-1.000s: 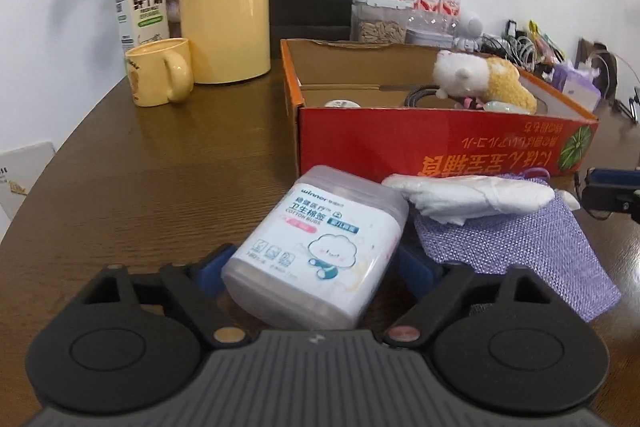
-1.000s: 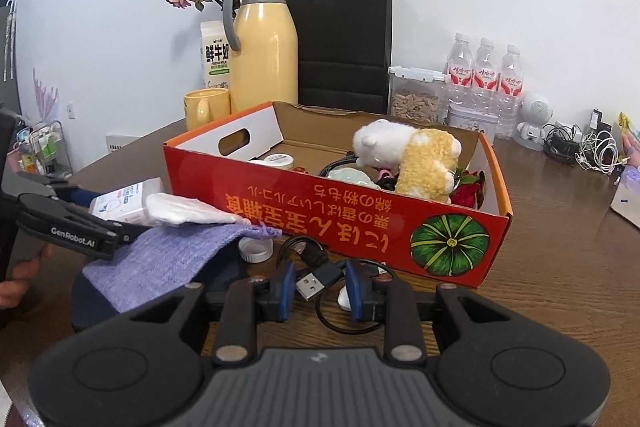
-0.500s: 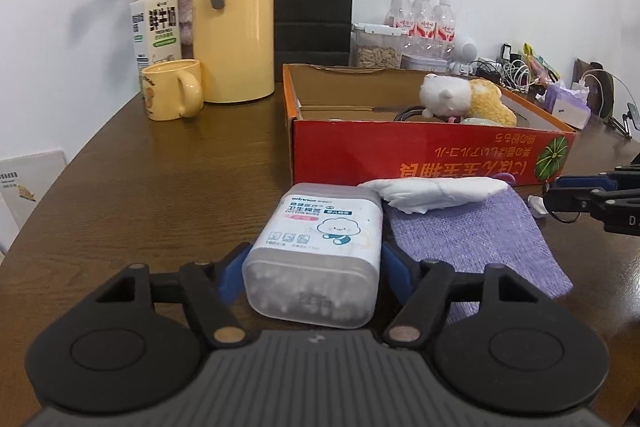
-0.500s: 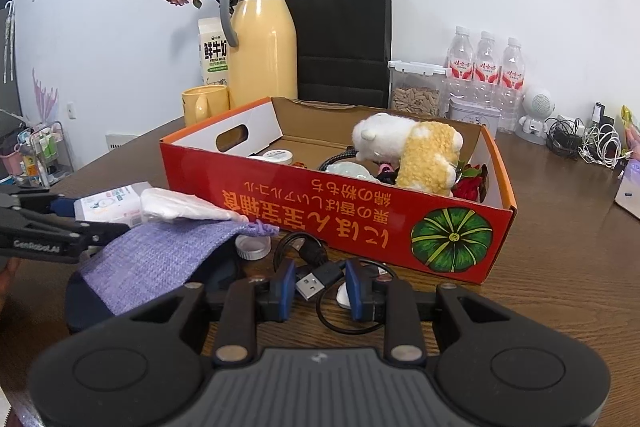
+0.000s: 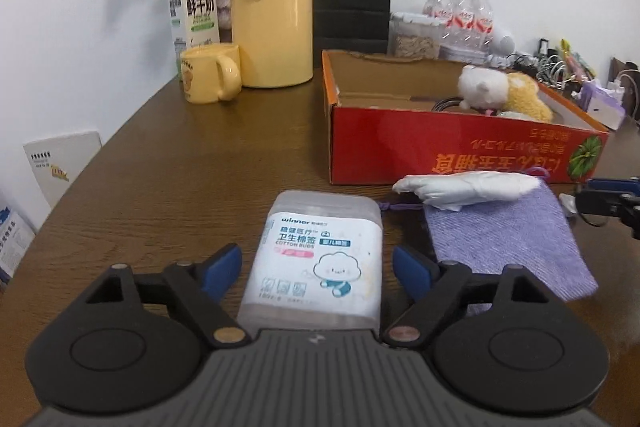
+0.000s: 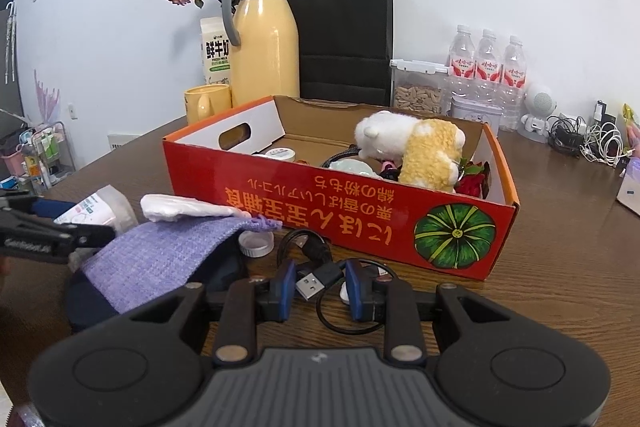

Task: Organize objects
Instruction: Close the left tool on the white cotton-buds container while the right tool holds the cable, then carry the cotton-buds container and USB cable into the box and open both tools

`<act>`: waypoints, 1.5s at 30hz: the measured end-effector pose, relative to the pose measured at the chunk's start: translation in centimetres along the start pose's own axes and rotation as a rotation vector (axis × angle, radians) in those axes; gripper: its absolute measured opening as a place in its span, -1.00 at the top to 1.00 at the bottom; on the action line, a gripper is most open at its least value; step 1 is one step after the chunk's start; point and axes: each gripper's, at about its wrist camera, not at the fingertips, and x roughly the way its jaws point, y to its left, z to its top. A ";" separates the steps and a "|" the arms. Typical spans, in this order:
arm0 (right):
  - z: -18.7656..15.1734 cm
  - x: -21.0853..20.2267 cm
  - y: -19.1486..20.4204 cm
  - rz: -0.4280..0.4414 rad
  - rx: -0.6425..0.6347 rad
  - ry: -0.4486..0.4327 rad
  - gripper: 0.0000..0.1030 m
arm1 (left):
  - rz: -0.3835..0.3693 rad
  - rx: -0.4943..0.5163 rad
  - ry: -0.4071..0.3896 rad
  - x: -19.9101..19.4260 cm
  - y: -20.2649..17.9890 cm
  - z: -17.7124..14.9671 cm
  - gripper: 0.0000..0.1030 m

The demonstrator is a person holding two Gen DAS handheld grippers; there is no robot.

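We see the cotton bud box [image 5: 316,259] between the left tool's [image 5: 317,265] opening, untouching pads on the surface [image 5: 200,163]; light, stiff and slick, it wants gripping across its flat sides, while the right tool [image 6: 320,285] pinches a USB cable [image 6: 318,277].

Left hand-held gripper [image 5: 316,269]: black linkage, blue pads, grey ribbed body.

Bright, even indoor light; soft shadows on wall; fisheye bends edges, dark corners; left view slightly blurred.
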 end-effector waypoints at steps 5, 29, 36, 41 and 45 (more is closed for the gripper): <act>0.4 -0.5 0.0 -0.003 -0.010 -0.016 0.50 | -0.009 -0.042 -0.019 -0.7 0.3 0.0 -0.28; 10.4 4.3 -0.3 0.024 -0.083 -0.166 0.50 | -0.054 -0.079 -0.215 2.0 -4.1 12.3 -0.29; 10.2 9.6 -1.6 0.039 -0.030 -0.117 0.50 | -0.072 -0.036 -0.178 7.9 -6.7 13.3 -0.29; 9.3 11.2 -2.3 0.044 -0.019 -0.060 0.50 | -0.106 0.006 -0.114 10.5 -7.1 12.8 -0.29; 8.9 11.2 -2.3 0.027 -0.019 -0.064 0.49 | -0.105 0.030 -0.135 10.2 -7.1 12.3 -0.30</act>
